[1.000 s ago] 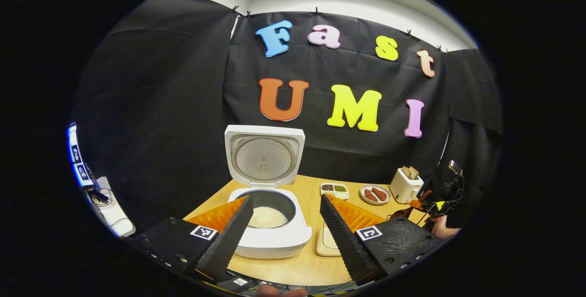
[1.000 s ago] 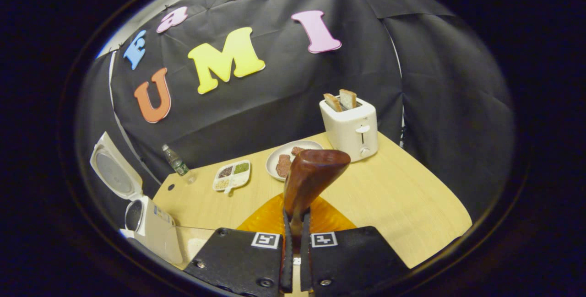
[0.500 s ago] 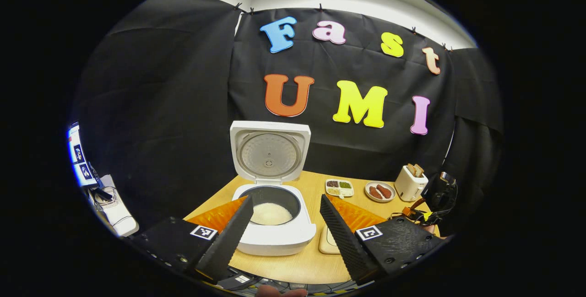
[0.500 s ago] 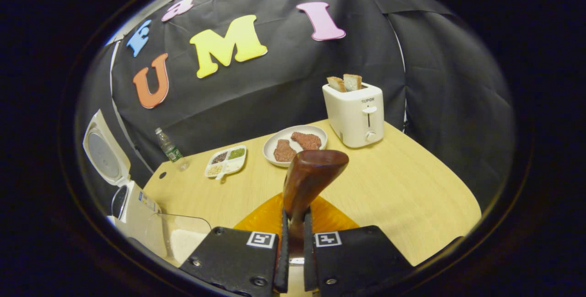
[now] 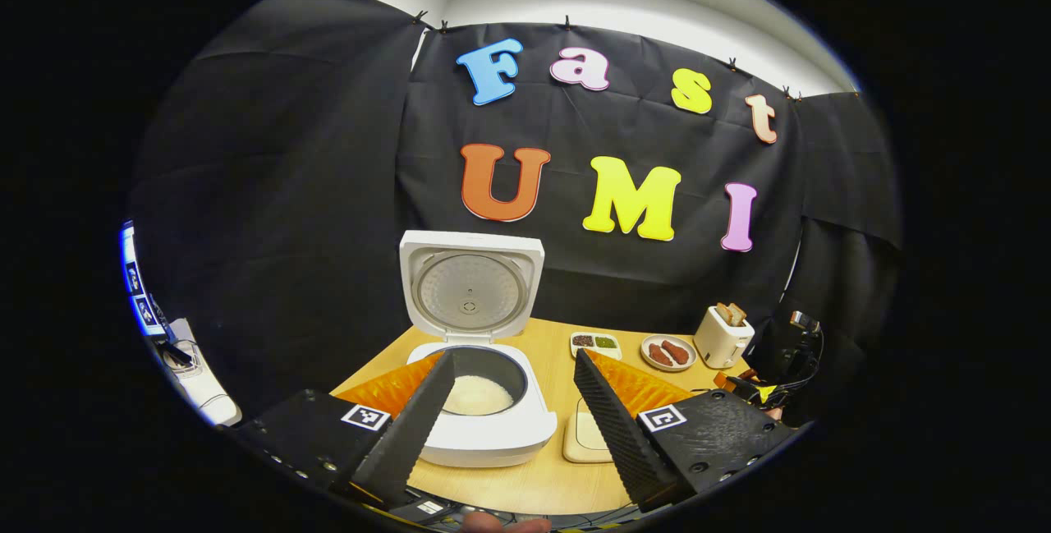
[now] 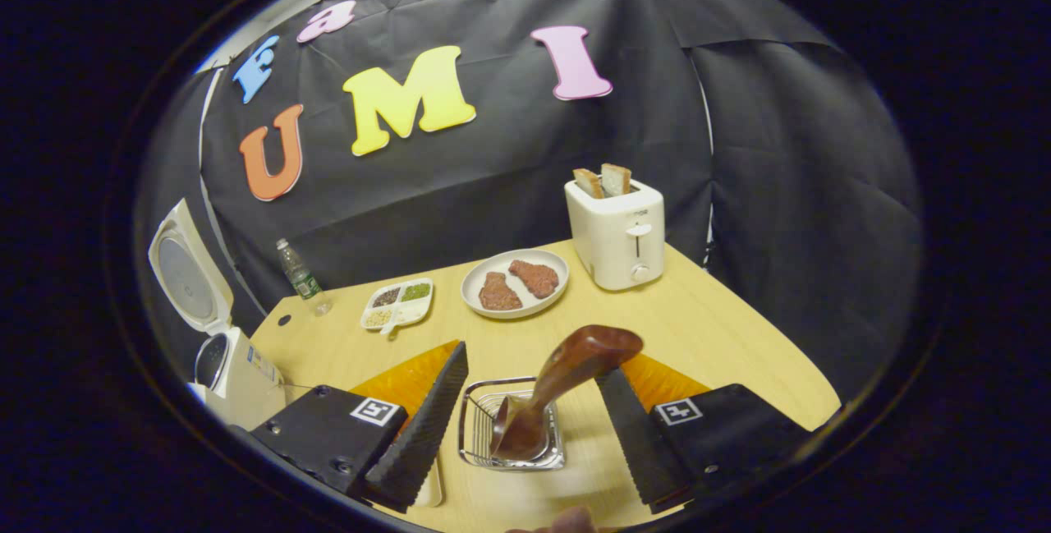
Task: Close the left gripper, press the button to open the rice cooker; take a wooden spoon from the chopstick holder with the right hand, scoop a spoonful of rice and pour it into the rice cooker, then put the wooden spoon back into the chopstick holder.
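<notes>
The white rice cooker [image 5: 484, 426] stands open with its lid [image 5: 470, 295] upright and white rice [image 5: 476, 393] in the pot. My left gripper [image 5: 513, 356] is open in front of it and holds nothing. In the right gripper view the wooden spoon [image 6: 566, 373] leans in the wire chopstick holder [image 6: 476, 434], bowl end down. My right gripper [image 6: 532, 360] is open, its fingers apart on either side of the spoon and holder without touching them. The cooker [image 6: 238, 369] also appears at the left edge of that view.
A shallow beige rice container [image 5: 585, 434] lies right of the cooker. Farther back on the wooden table [image 6: 722, 328] are a divided dish [image 6: 398, 303], a plate of meat [image 6: 513, 282], a toaster with bread [image 6: 616, 229] and a water bottle [image 6: 300, 274].
My right gripper has opened and let go of the wooden spoon, which now stands in the chopstick holder. The left gripper stays open and has barely shifted.
</notes>
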Action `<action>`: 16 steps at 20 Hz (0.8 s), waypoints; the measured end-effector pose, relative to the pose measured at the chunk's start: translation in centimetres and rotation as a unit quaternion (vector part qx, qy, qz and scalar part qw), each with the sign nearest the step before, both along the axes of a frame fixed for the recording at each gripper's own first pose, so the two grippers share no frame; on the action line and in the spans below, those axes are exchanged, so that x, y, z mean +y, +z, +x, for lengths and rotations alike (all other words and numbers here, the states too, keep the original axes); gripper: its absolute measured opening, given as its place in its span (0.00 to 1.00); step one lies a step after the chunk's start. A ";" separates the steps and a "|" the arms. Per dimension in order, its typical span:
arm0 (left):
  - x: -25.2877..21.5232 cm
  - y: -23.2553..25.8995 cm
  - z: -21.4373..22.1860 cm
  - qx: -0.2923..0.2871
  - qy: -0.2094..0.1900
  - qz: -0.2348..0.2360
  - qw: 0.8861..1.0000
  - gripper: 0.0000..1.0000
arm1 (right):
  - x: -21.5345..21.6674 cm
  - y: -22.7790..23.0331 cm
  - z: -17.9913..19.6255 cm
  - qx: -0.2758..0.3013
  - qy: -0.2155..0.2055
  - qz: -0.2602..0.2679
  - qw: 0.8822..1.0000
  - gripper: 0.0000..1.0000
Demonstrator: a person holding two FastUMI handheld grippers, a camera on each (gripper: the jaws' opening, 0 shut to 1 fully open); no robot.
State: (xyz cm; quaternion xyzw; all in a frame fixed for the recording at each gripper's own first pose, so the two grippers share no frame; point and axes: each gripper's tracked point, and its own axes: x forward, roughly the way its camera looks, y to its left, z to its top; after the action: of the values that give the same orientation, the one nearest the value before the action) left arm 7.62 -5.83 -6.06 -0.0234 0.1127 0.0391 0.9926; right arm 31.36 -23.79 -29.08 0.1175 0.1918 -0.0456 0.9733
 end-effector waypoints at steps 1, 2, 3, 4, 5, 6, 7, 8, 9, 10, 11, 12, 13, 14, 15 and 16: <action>-0.2 0.5 0.2 -0.006 -0.008 -0.002 1.000 0.94 | -0.7 1.0 -0.6 -0.007 -0.011 0.003 1.000 0.97; -0.4 1.2 0.5 -0.016 -0.014 -0.001 1.000 0.95 | -1.4 2.2 -1.2 -0.016 -0.022 0.003 1.000 0.97; -0.4 1.9 0.9 -0.027 -0.019 0.000 0.999 0.95 | -2.1 3.5 -1.9 -0.025 -0.031 0.000 0.999 0.98; -0.3 2.9 1.3 -0.038 -0.022 0.000 0.999 0.95 | -2.6 5.0 -2.6 -0.037 -0.037 -0.002 0.999 0.98; -0.1 3.5 1.9 -0.044 -0.021 0.000 0.999 0.94 | -3.1 6.6 -3.4 -0.047 -0.044 -0.005 0.998 0.98; 0.5 4.4 2.7 -0.047 -0.010 0.005 0.999 0.94 | -3.3 8.1 -4.4 -0.059 -0.050 -0.008 0.997 0.98; 1.1 5.1 3.4 -0.050 -0.002 0.011 0.999 0.94 | -3.3 9.6 -5.5 -0.070 -0.053 -0.010 0.996 0.98; 1.8 6.2 4.2 -0.055 0.006 0.017 0.998 0.94 | -3.0 11.1 -6.5 -0.080 -0.053 -0.016 0.995 1.00; 2.2 7.4 5.3 -0.063 0.012 0.019 0.998 0.94 | -3.1 12.2 -7.5 -0.086 -0.058 -0.031 0.994 0.98; 2.7 8.6 6.3 -0.068 0.020 0.019 0.997 0.94 | -3.1 13.5 -8.5 -0.099 -0.059 -0.045 0.992 1.00; 3.3 9.6 7.5 -0.076 0.026 0.017 0.997 0.94 | -2.7 15.5 -9.5 -0.114 -0.058 -0.057 0.990 0.98; 4.0 10.2 8.8 -0.070 0.032 0.015 0.997 0.94 | -2.3 16.9 -10.4 -0.125 -0.054 -0.067 0.988 1.00; 4.5 10.4 10.1 -0.062 0.037 0.015 0.997 0.94 | -1.7 17.8 -11.5 -0.131 -0.048 -0.077 0.987 1.00; 5.2 10.3 11.5 -0.054 0.044 0.014 0.998 0.94 | -1.2 18.6 -12.6 -0.135 -0.043 -0.085 0.986 0.98; 5.8 10.6 13.0 -0.043 0.045 0.012 0.998 0.94 | -0.6 19.2 -13.5 -0.140 -0.037 -0.090 0.985 1.00; 6.2 10.4 14.5 -0.035 0.046 0.011 0.998 0.94 | 0.0 19.6 -14.3 -0.143 -0.032 -0.095 0.985 1.00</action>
State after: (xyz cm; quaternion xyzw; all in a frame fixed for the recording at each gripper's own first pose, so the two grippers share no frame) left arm 22.12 0.40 4.36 -0.0188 0.0758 0.0851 0.9933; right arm 17.06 -23.82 -9.48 0.0359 0.0414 -0.0778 0.9955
